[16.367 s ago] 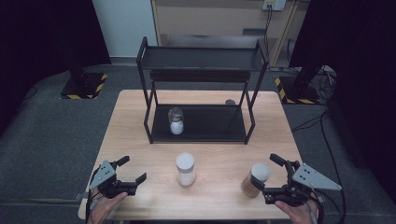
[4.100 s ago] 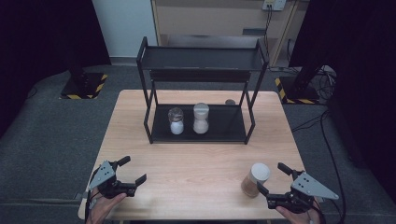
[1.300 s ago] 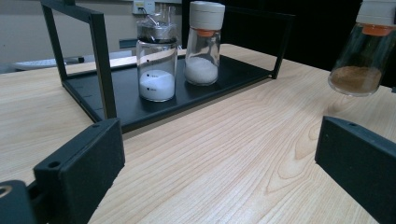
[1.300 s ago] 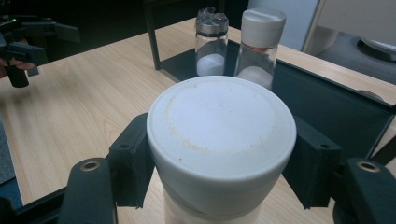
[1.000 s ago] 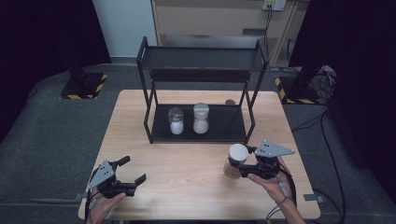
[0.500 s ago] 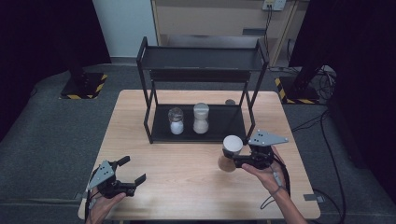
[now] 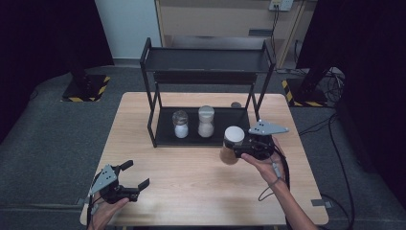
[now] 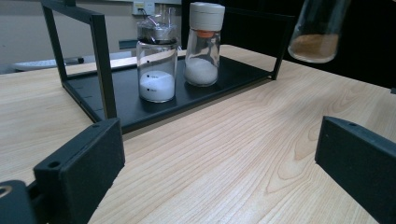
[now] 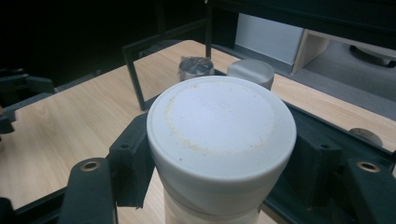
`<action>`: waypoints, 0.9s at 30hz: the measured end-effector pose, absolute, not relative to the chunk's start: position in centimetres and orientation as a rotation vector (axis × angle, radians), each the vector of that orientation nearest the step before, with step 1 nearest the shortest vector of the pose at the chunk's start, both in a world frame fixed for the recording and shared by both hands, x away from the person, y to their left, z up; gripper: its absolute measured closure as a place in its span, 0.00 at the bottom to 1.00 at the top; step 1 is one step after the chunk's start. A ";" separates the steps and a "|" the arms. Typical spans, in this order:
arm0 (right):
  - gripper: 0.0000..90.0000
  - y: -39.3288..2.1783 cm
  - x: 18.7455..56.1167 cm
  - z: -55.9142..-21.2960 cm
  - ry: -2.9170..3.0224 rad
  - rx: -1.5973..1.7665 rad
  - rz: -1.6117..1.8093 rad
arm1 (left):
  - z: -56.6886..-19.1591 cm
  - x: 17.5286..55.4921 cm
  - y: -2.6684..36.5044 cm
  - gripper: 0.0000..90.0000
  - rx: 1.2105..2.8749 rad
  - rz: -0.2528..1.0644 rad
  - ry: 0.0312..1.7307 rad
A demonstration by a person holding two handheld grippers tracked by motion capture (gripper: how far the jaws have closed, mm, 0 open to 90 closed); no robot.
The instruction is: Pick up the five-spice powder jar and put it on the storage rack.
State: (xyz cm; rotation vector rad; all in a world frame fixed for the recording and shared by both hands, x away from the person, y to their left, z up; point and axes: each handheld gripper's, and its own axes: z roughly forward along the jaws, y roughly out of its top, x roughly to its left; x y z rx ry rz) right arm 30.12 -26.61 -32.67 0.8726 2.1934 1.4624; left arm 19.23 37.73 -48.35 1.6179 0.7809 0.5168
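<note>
1. High view: right gripper [image 7: 243, 145] is clamped on a jar with a white lid [image 7: 233, 143], carried clear of the table [image 7: 191, 187] just in front of the black rack's [image 7: 207, 60] right front leg. Brown powder sits in the jar's lower part.
2. Right gripper view: both jaws press the jar just under the lid [image 9: 221, 123], one on each side. A grip high on the neck keeps the body hanging free below, likely so it can be set down upright without the jaws striking the shelf.
3. Two jars already stand on the rack's lower shelf [image 7: 163, 134]: a dark-capped one [image 7: 180, 124] with white contents at left, a taller grey-capped one [image 7: 206, 121] just beside it. Free shelf space lies to their right, which I judge to be the carried jar's destination.
4. Left gripper [image 7: 129, 178] rests at the near left corner of the table, jaws spread wide, nothing between them. Parked there, it leaves the approach to the rack unobstructed.
5. Left gripper view: the held jar's base [image 8: 314, 46] hangs tilted above the tabletop at upper right, apart from the shelf.
6. Small dark round object [image 7: 235, 105] lies behind the rack; identity unclear.
</note>
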 end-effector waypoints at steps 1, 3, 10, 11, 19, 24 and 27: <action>0.38 -26.5 30.3 -32.6 2.188 0.874 1.461 | -48.4 19.2 37.7 0.00 1.618 0.517 0.781; 0.38 -26.3 30.6 -32.4 2.182 0.882 1.457 | -48.4 19.2 37.7 0.00 1.619 0.517 0.780; 0.38 -25.5 31.5 -32.0 2.145 0.912 1.443 | -48.3 19.2 37.7 0.00 1.619 0.517 0.780; 0.38 -25.4 31.7 -32.0 2.141 0.920 1.440 | -48.3 19.2 37.7 0.00 1.619 0.517 0.780; 0.38 -24.6 32.8 -31.8 2.093 0.961 1.403 | -48.3 19.2 37.8 0.00 1.619 0.516 0.779; 0.38 -24.1 33.4 -31.8 2.067 0.986 1.375 | -48.3 19.3 37.8 0.00 1.619 0.516 0.780; 0.38 -23.8 33.8 -31.9 2.051 1.002 1.359 | -48.3 19.3 37.8 0.00 1.620 0.516 0.780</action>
